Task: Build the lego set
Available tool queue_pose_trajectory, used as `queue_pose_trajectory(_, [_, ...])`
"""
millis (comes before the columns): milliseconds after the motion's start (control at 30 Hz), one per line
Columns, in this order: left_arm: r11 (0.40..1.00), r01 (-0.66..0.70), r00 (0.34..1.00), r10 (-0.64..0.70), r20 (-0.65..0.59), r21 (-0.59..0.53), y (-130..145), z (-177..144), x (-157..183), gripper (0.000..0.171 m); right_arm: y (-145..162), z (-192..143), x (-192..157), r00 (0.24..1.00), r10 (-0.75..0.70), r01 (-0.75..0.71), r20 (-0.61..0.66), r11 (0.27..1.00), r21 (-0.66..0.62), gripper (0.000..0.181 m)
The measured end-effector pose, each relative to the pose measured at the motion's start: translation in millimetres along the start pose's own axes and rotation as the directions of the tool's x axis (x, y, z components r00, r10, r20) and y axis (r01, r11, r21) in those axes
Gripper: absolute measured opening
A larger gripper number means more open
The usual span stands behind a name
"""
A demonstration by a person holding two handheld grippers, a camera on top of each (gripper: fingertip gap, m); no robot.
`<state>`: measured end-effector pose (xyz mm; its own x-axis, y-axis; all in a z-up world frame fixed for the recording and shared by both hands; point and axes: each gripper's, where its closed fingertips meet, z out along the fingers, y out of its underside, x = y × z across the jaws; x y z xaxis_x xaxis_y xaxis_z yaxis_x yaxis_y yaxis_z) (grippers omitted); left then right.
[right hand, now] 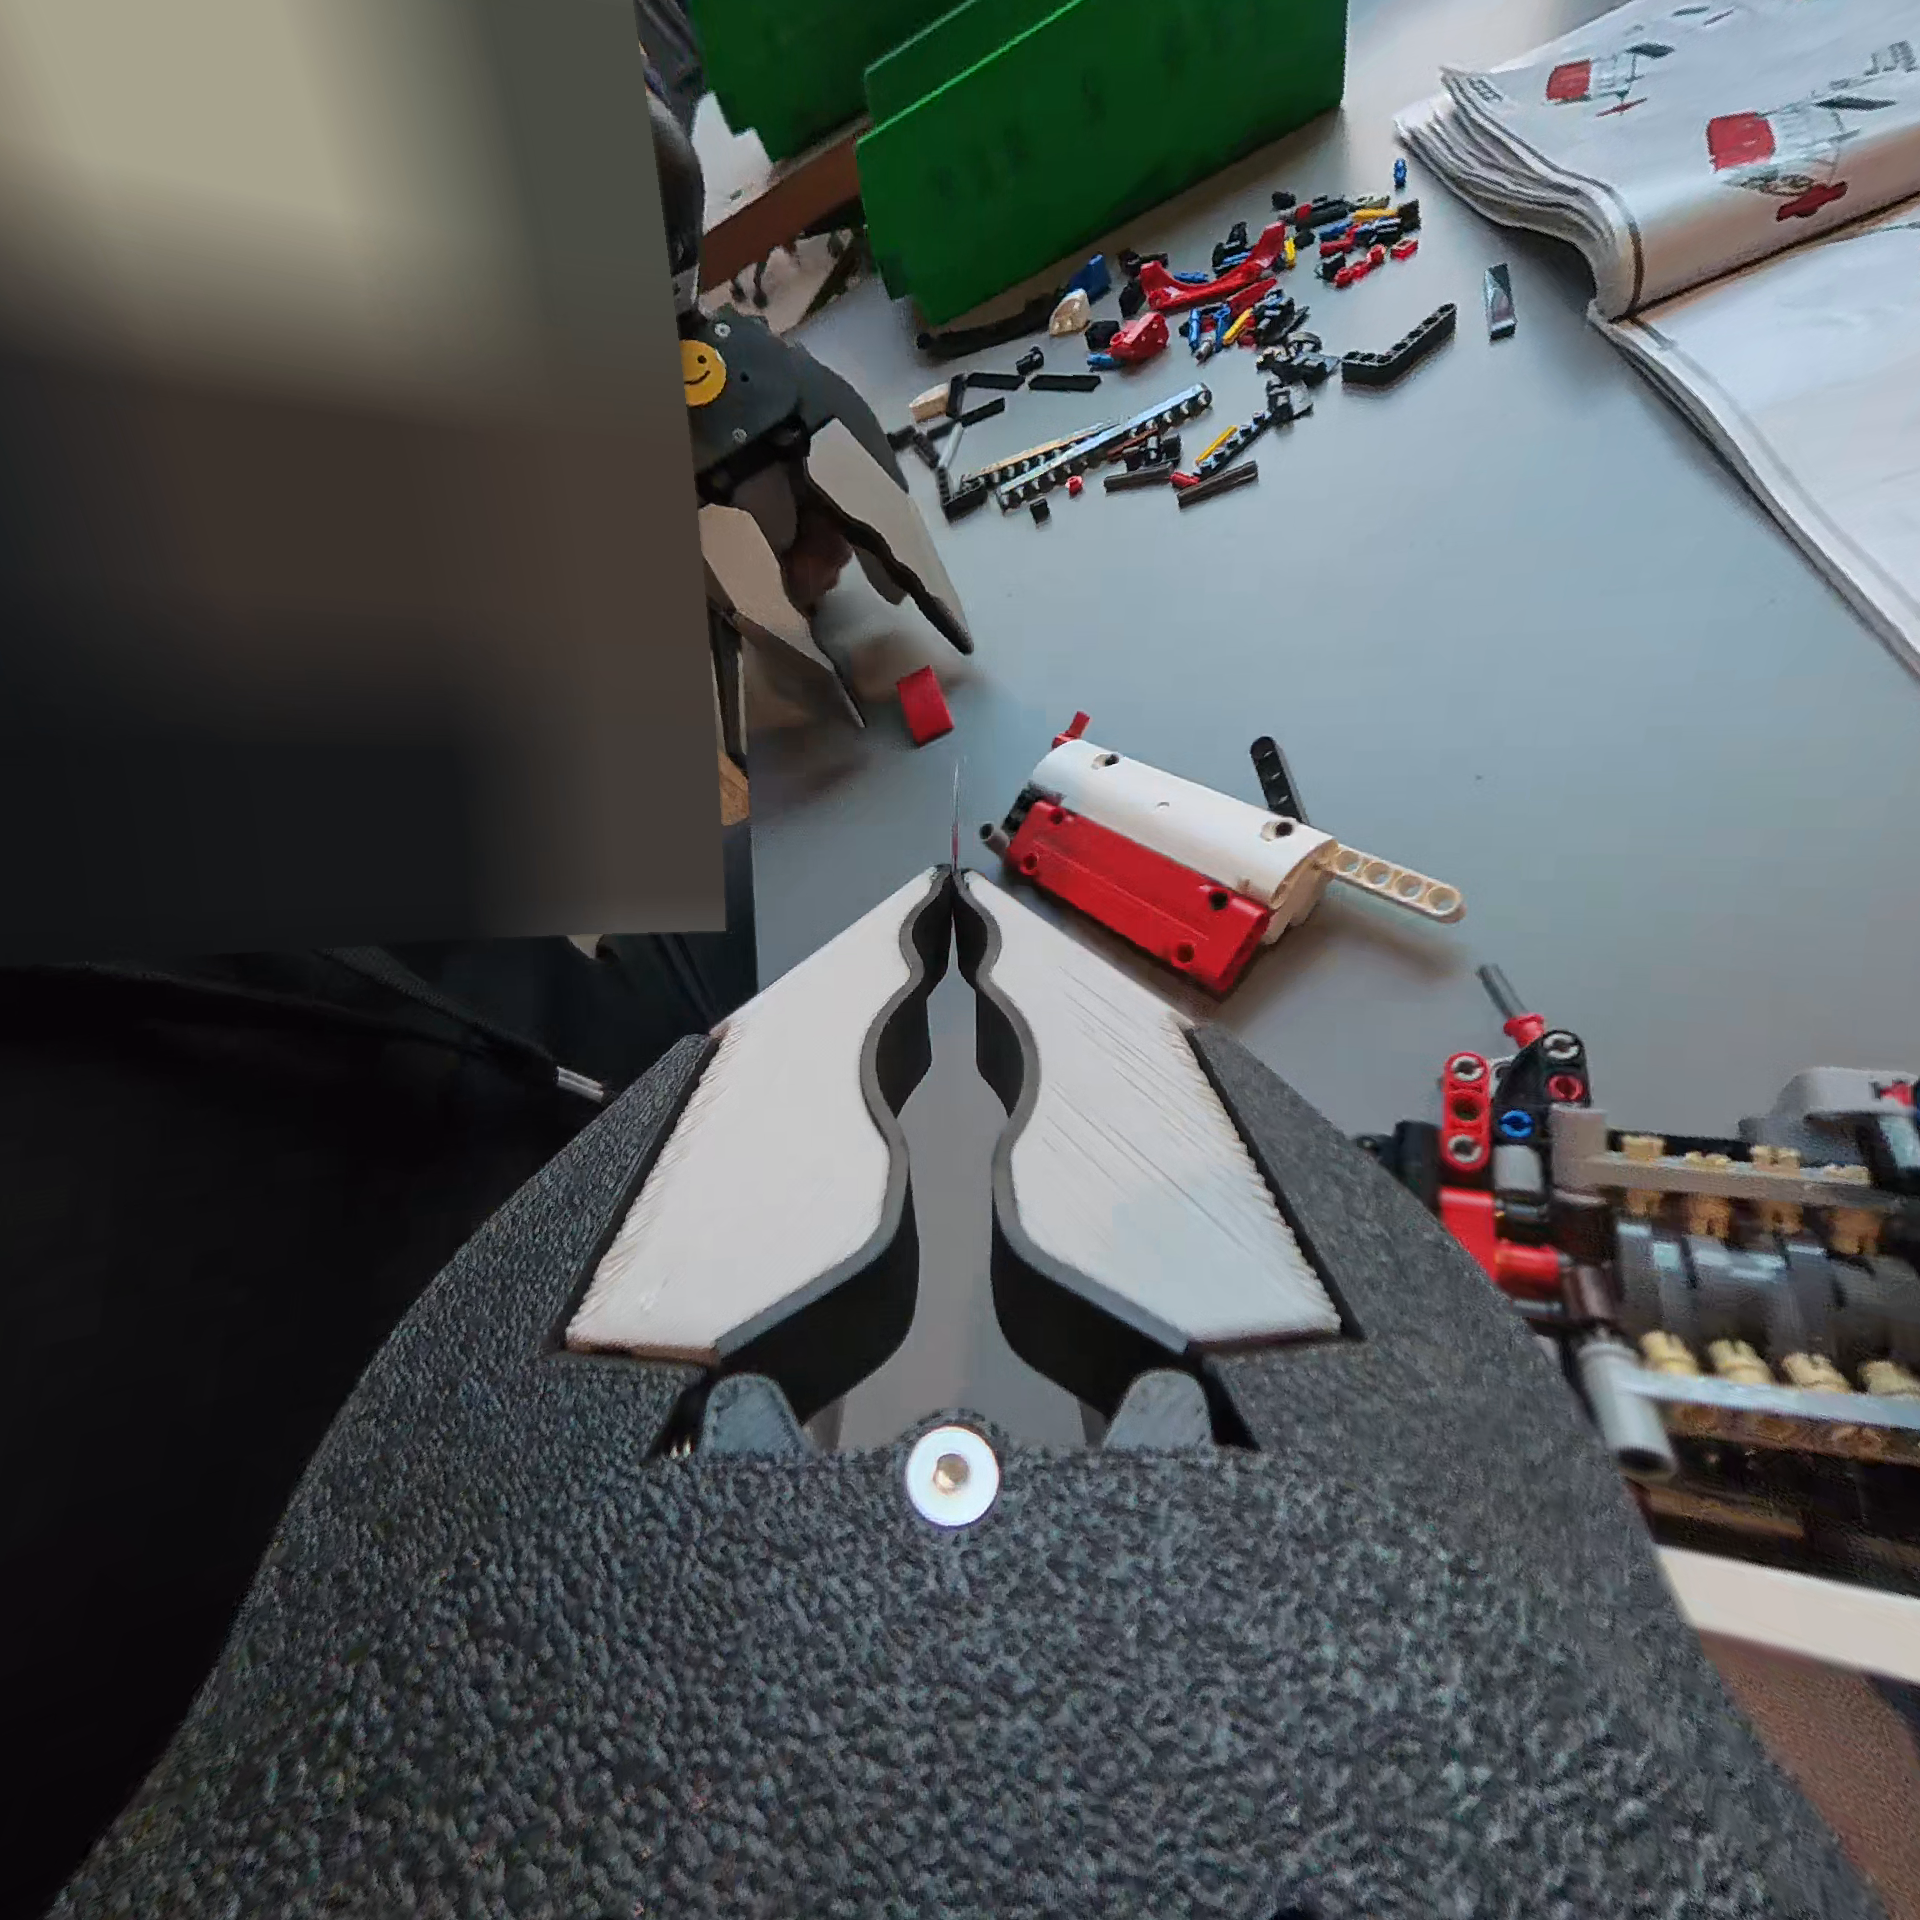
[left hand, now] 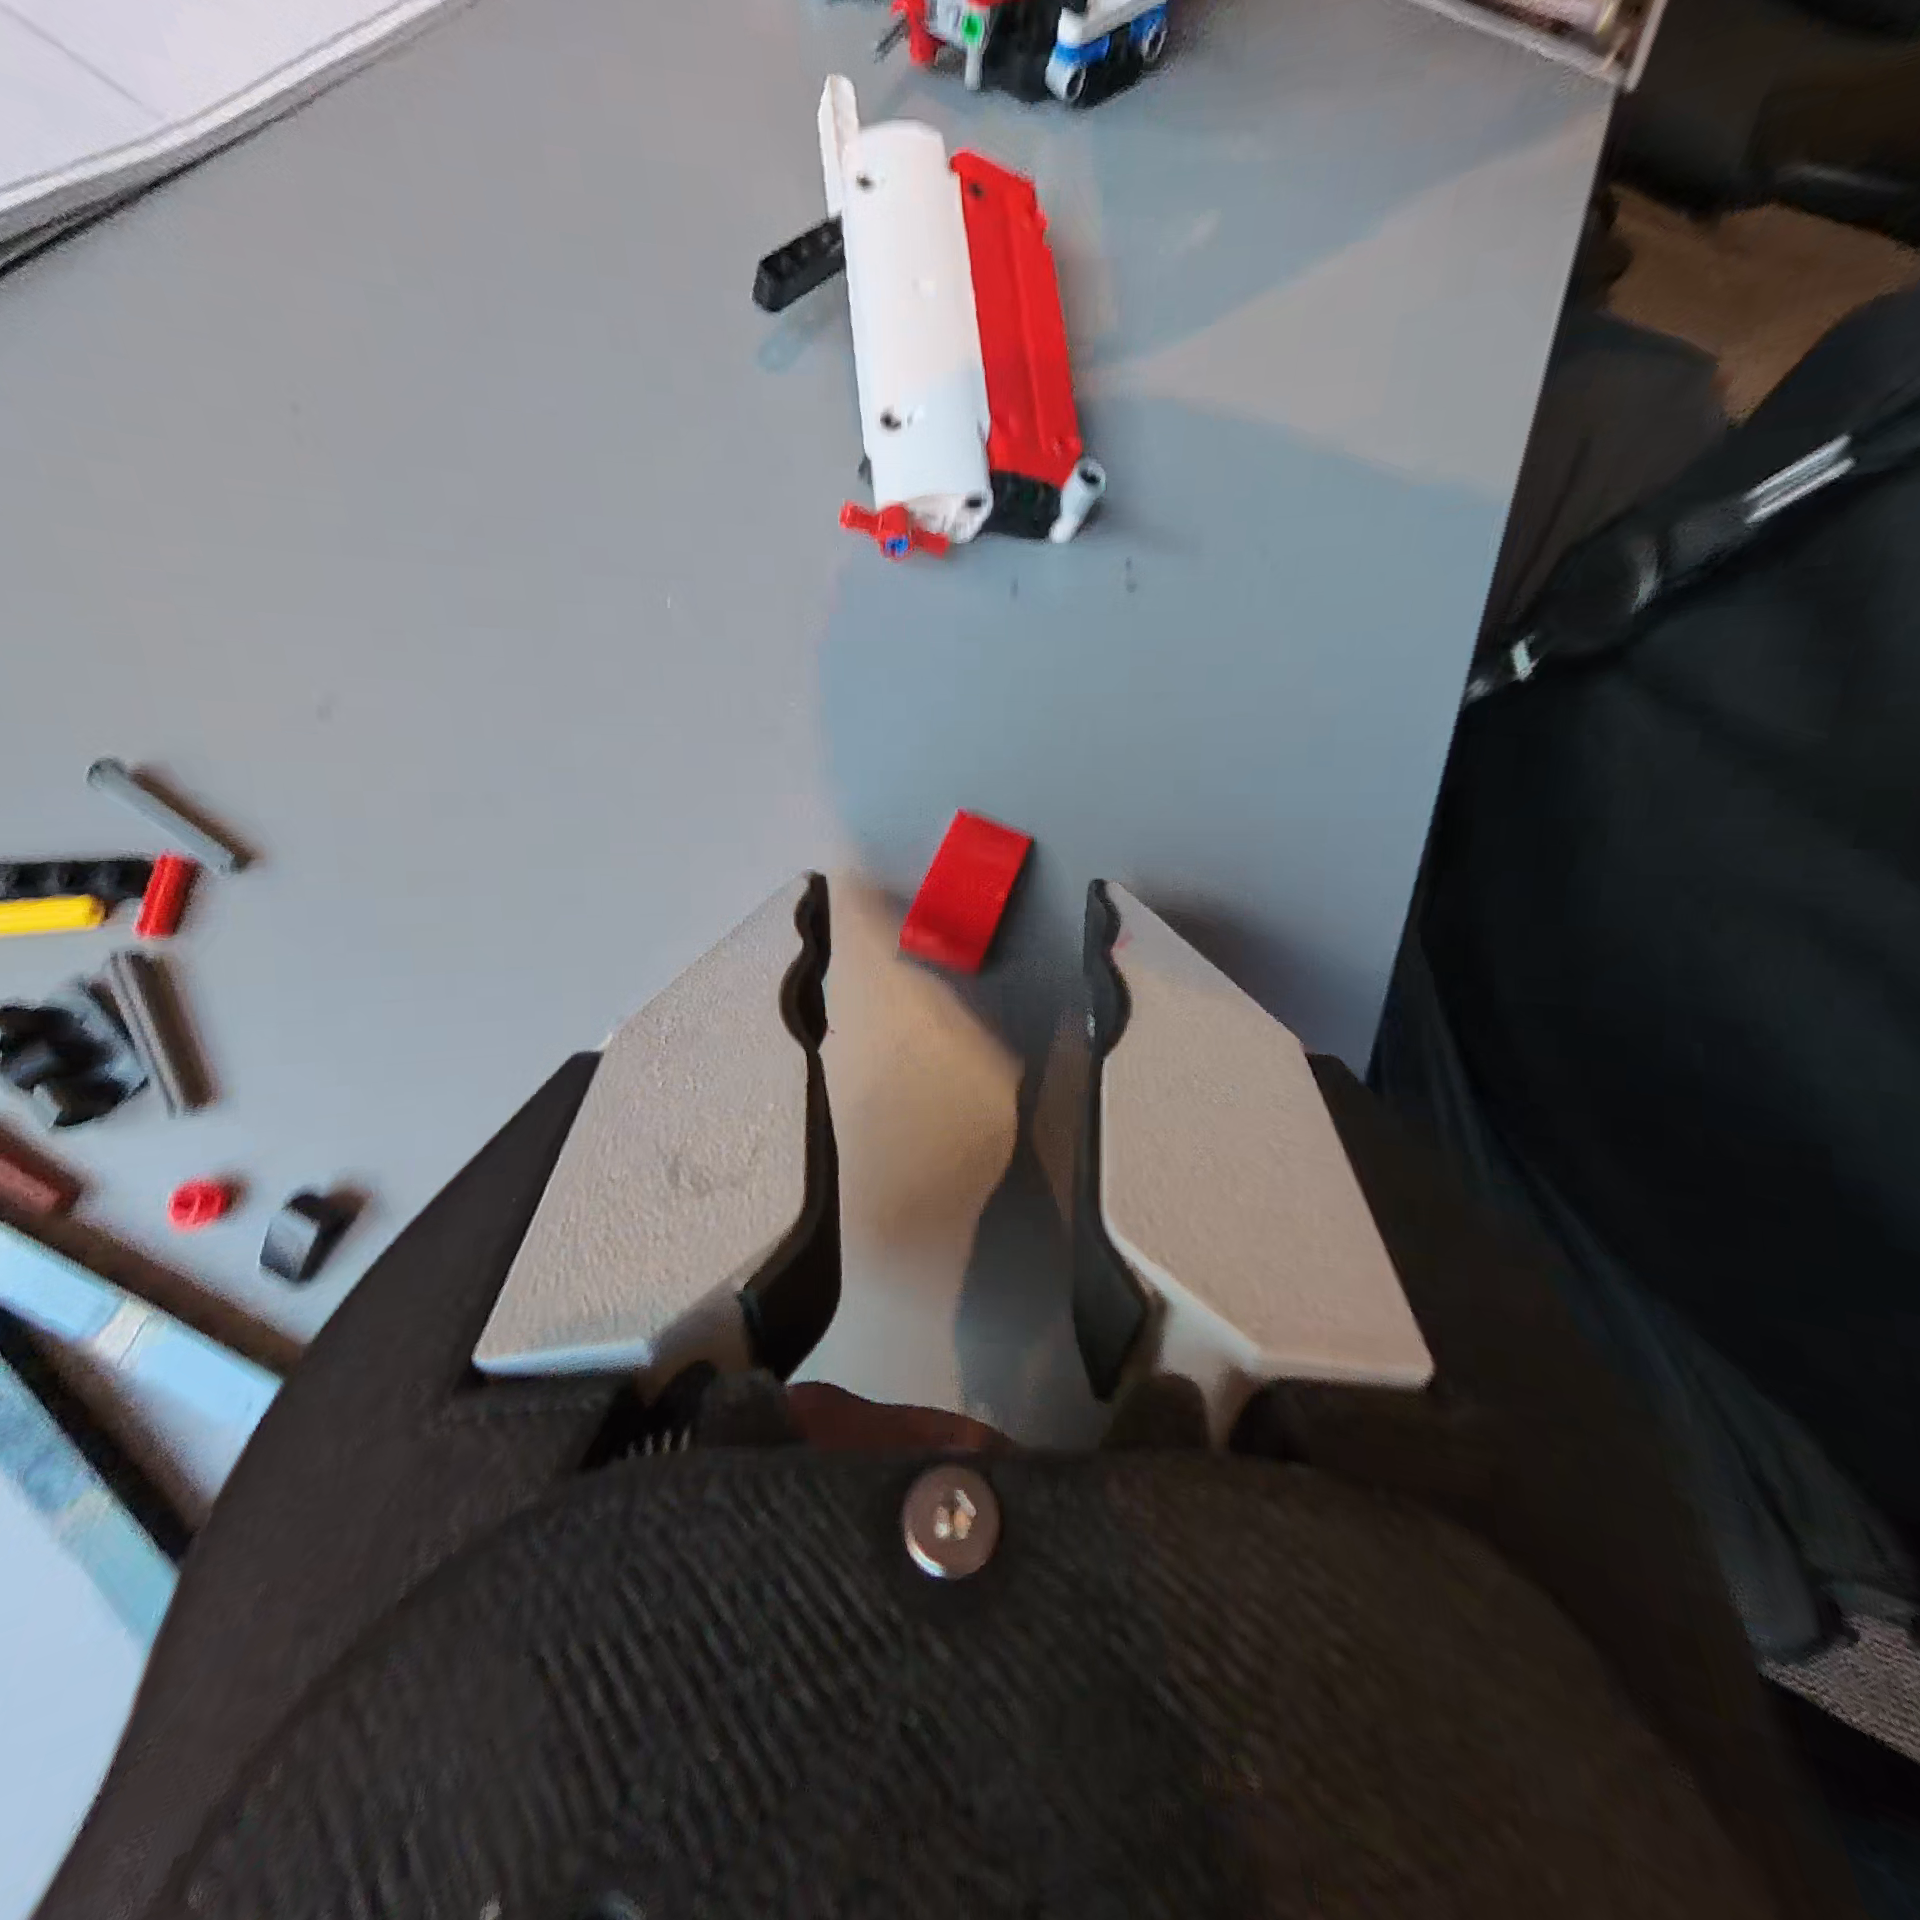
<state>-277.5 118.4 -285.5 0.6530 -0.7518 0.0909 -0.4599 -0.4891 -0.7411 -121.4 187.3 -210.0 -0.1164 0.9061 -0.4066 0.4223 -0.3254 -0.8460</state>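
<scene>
A grey table [right hand: 1455, 665] carries a red-and-white assembly [right hand: 1164, 862], a red piece [left hand: 966, 906], scattered parts [right hand: 1195, 343] and a booklet [right hand: 1714, 156].

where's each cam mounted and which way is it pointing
Left wrist view: on the left gripper, low over the grey table, facing a small red piece; its open fingers show.
Right wrist view: on the right gripper, fingertips together, facing the loose parts pile; the left gripper appears farther off.
Shared: red piece, white-and-red assembly.

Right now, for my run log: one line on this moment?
left gripper: open, at red piece | right gripper: shut, empty | white-red assembly: on table
</scene>
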Motion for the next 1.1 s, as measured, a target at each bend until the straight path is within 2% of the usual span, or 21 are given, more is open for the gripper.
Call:
queue_pose_trajectory(100, [1.0, 0.004, 0.998, -0.003, 0.067, -0.014, 15, -10, -1, 0.052, 7, -5, -14, 0.999, 0.031, -0.031, 0.014, 0.999, 0.029, 0.0])
queue_pose_trajectory(167, [1.0, 0.024, 0.995, -0.025, 0.092, 0.012, 13, -16, -2, 0.048, 12, -7, -23, 1.0, 0.023, -0.024, 0.013, 0.999, 0.029, 0.0])
queue_pose_trajectory(233, [0.999, -0.03, 0.995, 0.026, 0.099, 0.043, 4, -17, 1, 0.039, 18, -6, -34, 0.999, 0.009, -0.009, 0.035, 1.0, 0.01, 0.0])
queue_pose_trajectory(367, [0.997, -0.063, 0.998, 0.063, 0.009, -0.036, 5, 7, 8, 0.033, 32, 1, -52, 0.994, 0.034, -0.029, 0.1, 0.998, -0.05, 0.0])
queue_pose_trajectory(400, [0.997, -0.07, 0.997, 0.07, -0.019, -0.036, 2, 9, 11, 0.016, 35, 1, -51, 0.996, 0.042, -0.037, 0.084, 0.997, -0.066, 0.0])
queue_pose_trajectory(567, [0.991, -0.13, 0.991, 0.128, -0.049, -0.039, -14, 31, 30, 0.015, 51, 1, -57, 0.994, 0.086, -0.075, 0.066, 0.985, -0.156, 0.0])
queue_pose_trajectory(767, [0.973, -0.227, 0.967, 0.222, -0.122, -0.033, -46, 75, 76, 0.015, 61, -3, -49, 0.974, 0.187, -0.146, 0.126, 0.949, -0.28, 0.0])
queue_pose_trajectory(833, [0.97, -0.242, 0.964, 0.237, -0.117, -0.029, -53, 83, 82, 0.022, 61, -5, -45, 0.973, 0.198, -0.153, 0.121, 0.941, -0.303, 0.0])
queue_pose_trajectory(967, [0.974, -0.226, 0.97, 0.223, -0.102, -0.027, -56, 85, 83, 0.044, 55, -9, -53, 0.956, 0.232, -0.174, 0.178, 0.941, -0.291, 0.0])
queue_pose_trajectory(1100, [0.982, -0.183, 0.976, 0.187, -0.11, 0.046, -64, 77, 88, 0.047, 60, -8, -56, 0.931, 0.298, -0.229, 0.212, 0.926, -0.3, 0.0])
